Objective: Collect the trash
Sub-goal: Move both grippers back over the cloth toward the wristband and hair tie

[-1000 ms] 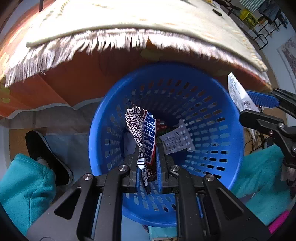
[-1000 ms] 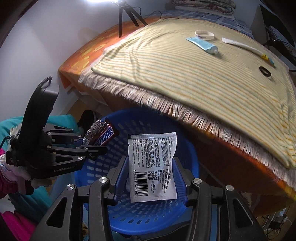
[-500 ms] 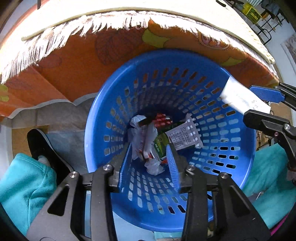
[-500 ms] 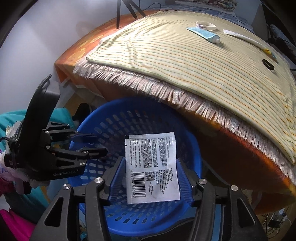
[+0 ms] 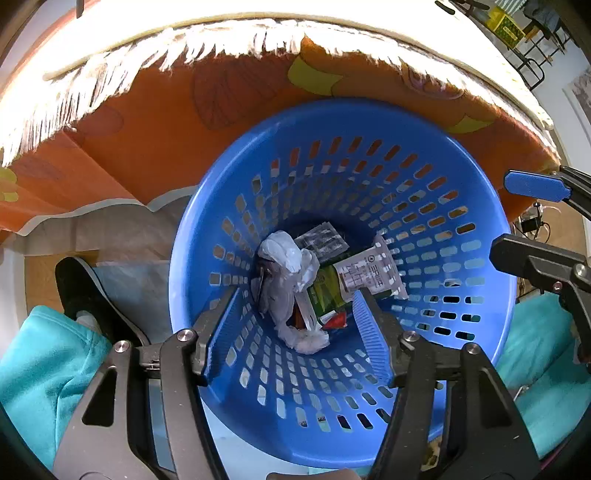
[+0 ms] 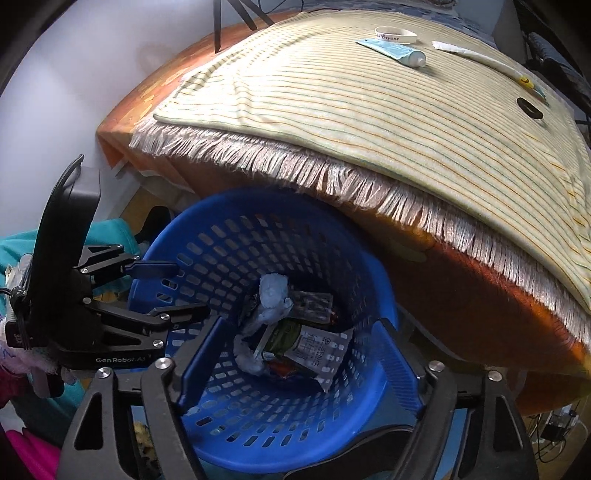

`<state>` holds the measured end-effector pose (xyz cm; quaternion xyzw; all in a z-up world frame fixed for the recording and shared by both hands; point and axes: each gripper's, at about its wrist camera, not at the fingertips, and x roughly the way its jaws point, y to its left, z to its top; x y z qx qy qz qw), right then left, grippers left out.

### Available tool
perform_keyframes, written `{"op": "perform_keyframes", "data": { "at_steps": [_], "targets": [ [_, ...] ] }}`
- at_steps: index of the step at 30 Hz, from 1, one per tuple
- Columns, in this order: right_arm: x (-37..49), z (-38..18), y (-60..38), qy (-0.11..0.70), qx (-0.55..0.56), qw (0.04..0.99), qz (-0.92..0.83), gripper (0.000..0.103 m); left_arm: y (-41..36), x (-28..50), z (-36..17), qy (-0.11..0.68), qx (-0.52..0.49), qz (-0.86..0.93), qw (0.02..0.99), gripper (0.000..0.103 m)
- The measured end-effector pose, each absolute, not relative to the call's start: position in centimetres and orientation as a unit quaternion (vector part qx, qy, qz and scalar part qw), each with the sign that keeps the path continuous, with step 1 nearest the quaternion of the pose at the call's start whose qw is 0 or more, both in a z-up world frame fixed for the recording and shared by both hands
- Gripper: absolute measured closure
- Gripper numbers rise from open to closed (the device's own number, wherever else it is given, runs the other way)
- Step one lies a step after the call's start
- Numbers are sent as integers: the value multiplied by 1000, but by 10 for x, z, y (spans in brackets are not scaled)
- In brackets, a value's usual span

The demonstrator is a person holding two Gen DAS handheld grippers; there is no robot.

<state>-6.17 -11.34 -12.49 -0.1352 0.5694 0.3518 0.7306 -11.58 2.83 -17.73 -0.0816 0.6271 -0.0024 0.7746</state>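
Observation:
A blue perforated basket [image 5: 461, 258] stands on the floor against the table. At its bottom lie a crumpled white tissue [image 5: 291, 266], a white printed sachet [image 5: 369, 273], a green wrapper [image 5: 325, 295] and a grey printed packet [image 5: 323, 238]. My left gripper [image 5: 295, 306] hangs over the basket's mouth, its jaws opening with nothing between them. My right gripper [image 6: 301, 332] points down into the same basket [image 6: 229, 240], its jaws also opening and empty. The tissue [image 6: 273, 295] and sachet [image 6: 317, 347] lie far below it. Each gripper shows in the other's view: the left gripper [image 6: 181, 290], the right gripper [image 5: 517, 221].
A table with a striped fringed cloth [image 6: 369, 110] over an orange cover [image 5: 166, 129] overhangs the basket's far side. On it lie a tube [image 6: 395, 50], a wristband [image 6: 395, 35], a long white packet [image 6: 480, 59] and a black ring [image 6: 530, 107]. Teal trouser legs [image 5: 44, 354] and a black shoe [image 5: 85, 291] flank the basket.
My left gripper let go of the Snickers wrapper and my right gripper let go of the white sachet; both dropped into the basket. Both pairs of jaws have spread wider.

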Motion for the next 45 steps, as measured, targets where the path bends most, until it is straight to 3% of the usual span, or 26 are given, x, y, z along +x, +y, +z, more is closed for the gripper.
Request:
{"op": "perform_keyframes", "data": {
  "at_steps": [23,42,45],
  "targets": [
    [-24,-90,-139,553,-55,769,316,13,31,-103,-138,600,-101,-10,793,39],
    [83,-42,-188,509,-22,828,233,12,45,8,-64,535,-92,-21,839,39],
    [103,-41,-196,509,-5,832,221,12,48,35,-56,527,-90,-23,845,31]
  ]
}}
